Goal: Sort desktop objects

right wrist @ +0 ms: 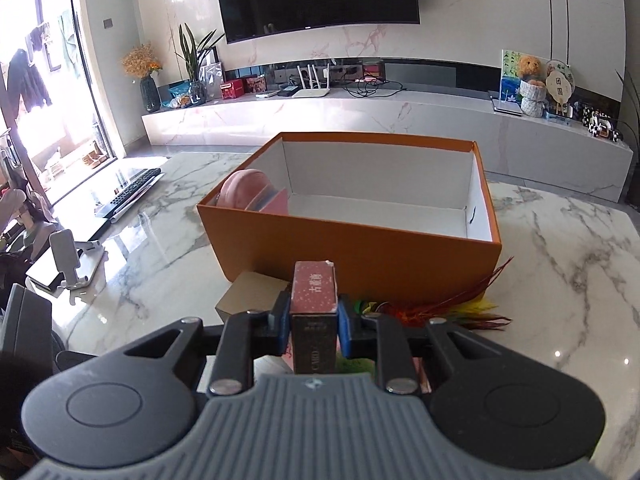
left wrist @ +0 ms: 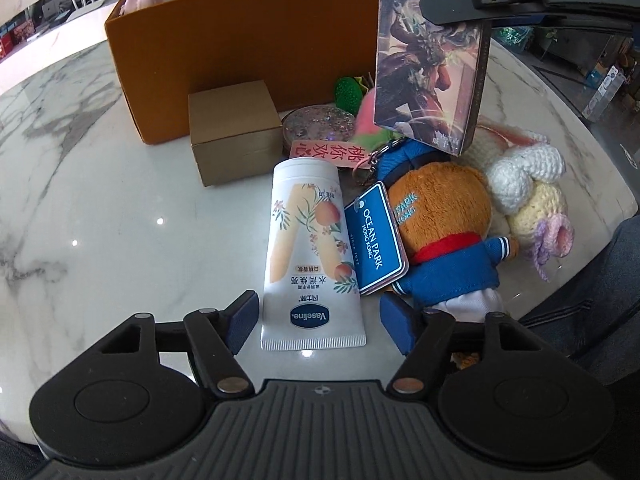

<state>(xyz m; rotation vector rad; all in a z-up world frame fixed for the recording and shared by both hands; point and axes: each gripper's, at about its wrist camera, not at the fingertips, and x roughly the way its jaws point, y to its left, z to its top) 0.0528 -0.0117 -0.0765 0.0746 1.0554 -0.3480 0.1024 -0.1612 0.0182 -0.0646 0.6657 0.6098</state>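
Note:
A white Vaseline tube (left wrist: 310, 256) lies on the marble table (left wrist: 120, 220). Its crimped end sits between the fingers of my left gripper (left wrist: 320, 324), which is open; neither blue pad touches it. My right gripper (right wrist: 314, 322) is shut on an upright card box (right wrist: 314, 304). In the left wrist view the card box (left wrist: 432, 72) hangs above the pile of toys. Behind stands an open orange box (right wrist: 360, 256) with a pink item (right wrist: 248, 192) in its left corner; the orange box (left wrist: 240, 40) also fills the back of the left wrist view.
Beside the tube lie a brown carton (left wrist: 236, 132), a glitter disc (left wrist: 318, 126), a green spiky ball (left wrist: 347, 94), a plush bear (left wrist: 440, 216) with a blue tag (left wrist: 374, 236) and a crochet doll (left wrist: 528, 188). Feathers (right wrist: 460, 306), a remote (right wrist: 132, 192) and a phone stand (right wrist: 72, 260) are nearby.

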